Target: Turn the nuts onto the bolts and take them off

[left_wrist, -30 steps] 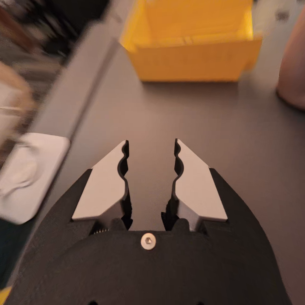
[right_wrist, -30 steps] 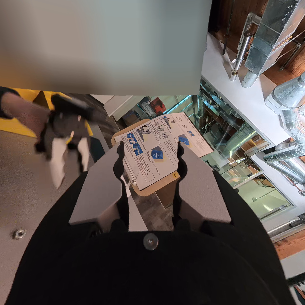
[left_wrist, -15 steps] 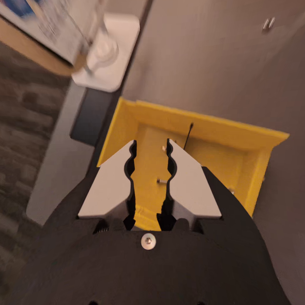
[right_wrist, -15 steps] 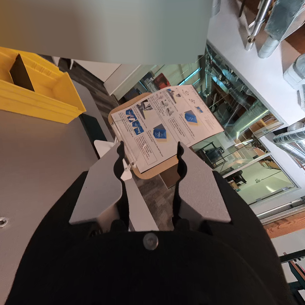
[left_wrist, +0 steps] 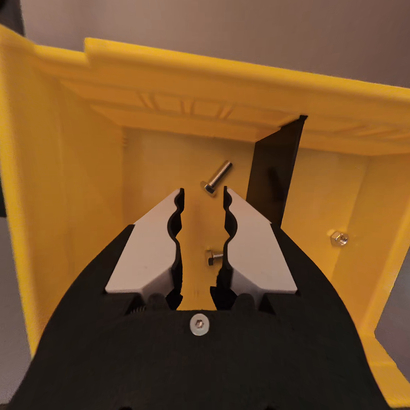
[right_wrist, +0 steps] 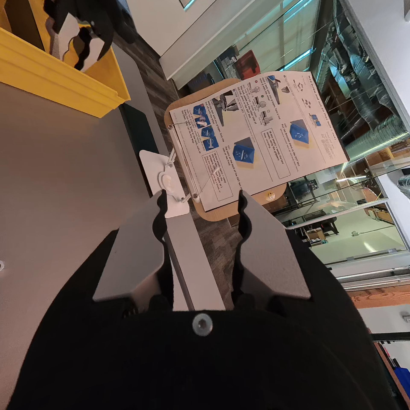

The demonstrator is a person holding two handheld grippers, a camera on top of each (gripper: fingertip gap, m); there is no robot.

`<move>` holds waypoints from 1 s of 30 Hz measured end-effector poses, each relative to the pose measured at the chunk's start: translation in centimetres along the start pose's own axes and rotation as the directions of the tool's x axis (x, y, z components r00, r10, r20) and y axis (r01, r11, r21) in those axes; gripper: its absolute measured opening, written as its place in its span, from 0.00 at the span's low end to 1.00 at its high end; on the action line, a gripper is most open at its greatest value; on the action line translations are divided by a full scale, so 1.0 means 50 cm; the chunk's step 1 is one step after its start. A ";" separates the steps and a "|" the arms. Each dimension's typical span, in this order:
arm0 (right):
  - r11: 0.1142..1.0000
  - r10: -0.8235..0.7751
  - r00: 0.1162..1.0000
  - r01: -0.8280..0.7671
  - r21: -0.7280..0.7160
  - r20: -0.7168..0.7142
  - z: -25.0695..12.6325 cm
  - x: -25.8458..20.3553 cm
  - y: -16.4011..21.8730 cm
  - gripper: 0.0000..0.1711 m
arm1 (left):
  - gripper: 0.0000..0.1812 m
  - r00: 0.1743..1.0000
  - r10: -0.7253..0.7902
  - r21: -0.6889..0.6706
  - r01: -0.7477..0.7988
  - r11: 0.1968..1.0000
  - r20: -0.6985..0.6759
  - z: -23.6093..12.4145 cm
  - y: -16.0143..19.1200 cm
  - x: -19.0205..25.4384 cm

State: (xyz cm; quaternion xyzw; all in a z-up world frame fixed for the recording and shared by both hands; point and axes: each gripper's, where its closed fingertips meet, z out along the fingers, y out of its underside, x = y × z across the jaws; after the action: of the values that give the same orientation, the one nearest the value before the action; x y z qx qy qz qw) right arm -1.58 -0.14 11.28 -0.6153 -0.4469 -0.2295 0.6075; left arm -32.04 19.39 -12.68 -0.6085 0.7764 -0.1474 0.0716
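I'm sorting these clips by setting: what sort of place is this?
Probably a workshop or lab in an industrial-style office: a grey table with a yellow parts bin, an instruction sheet on a stand, glass walls and bare metal ducts beyond.

Bin point(left_wrist: 73, 182) looks like smooth yellow plastic with a slight sheen, and the divider point(left_wrist: 274, 168) in it is matt black. Both bolts point(left_wrist: 216, 178) point(left_wrist: 213, 257) and the nut point(left_wrist: 339, 238) are shiny bare metal — threads catch the light. Gripper fingers point(left_wrist: 150, 244) are matt grey, set in a rough black body. Table point(right_wrist: 55, 177) is dull grey, sheet point(right_wrist: 255, 137) is plain paper on a wooden board point(right_wrist: 273, 200).
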 end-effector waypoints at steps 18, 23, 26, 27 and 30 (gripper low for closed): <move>1.000 0.019 0.999 -0.019 0.019 -0.026 -0.028 0.022 0.004 0.37 | 0.09 0.985 -0.075 -0.046 0.083 0.995 0.156 -0.014 0.021 -0.032; 0.985 0.144 0.989 -0.138 0.108 -0.045 -0.026 0.042 -0.022 0.35 | 0.09 0.911 -0.286 0.371 0.166 0.914 0.298 -0.180 -0.102 -0.025; 0.935 0.274 0.959 -0.282 0.215 0.068 -0.001 0.014 -0.070 0.34 | 0.09 0.900 -0.384 0.651 0.167 0.741 0.206 -0.265 -0.235 0.049; 0.907 0.316 0.941 -0.337 0.253 0.119 0.009 0.000 -0.091 0.32 | 0.08 0.910 -0.388 0.724 0.167 0.669 0.148 -0.284 -0.283 0.085; 0.787 0.419 0.840 -0.525 0.324 0.345 0.023 -0.054 -0.159 0.28 | 0.09 0.950 -0.309 0.865 0.194 0.463 -0.047 -0.312 -0.419 0.200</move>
State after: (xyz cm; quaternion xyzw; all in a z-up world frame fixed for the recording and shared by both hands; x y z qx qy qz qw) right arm -9.80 -0.89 13.17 -0.5923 -0.3890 0.1100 0.6970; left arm -19.72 7.41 9.39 -0.6068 0.4954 -0.4866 0.3867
